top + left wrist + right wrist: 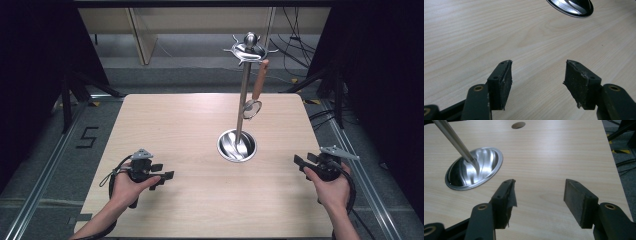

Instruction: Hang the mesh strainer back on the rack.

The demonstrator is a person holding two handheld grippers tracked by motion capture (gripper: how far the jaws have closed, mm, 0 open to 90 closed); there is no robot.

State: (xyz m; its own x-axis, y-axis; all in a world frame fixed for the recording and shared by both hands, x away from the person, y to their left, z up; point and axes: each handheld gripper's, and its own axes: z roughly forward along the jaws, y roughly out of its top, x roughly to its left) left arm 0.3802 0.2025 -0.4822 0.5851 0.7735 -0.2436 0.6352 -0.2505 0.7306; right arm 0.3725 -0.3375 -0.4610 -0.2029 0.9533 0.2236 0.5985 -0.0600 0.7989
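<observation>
On pale woodgrain table [190,130], steel stand [238,145] (round dish base); both grippers [159,177] [305,164] gape, empty.

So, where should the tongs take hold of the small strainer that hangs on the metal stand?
Probably at the brown handle, around its middle. It hangs nearly upright from a hook of the stand, right of the pole, mesh bowl at the bottom. The right tongs, open and empty, could come from the right, jaws level across the handle, then lift it off.
</observation>
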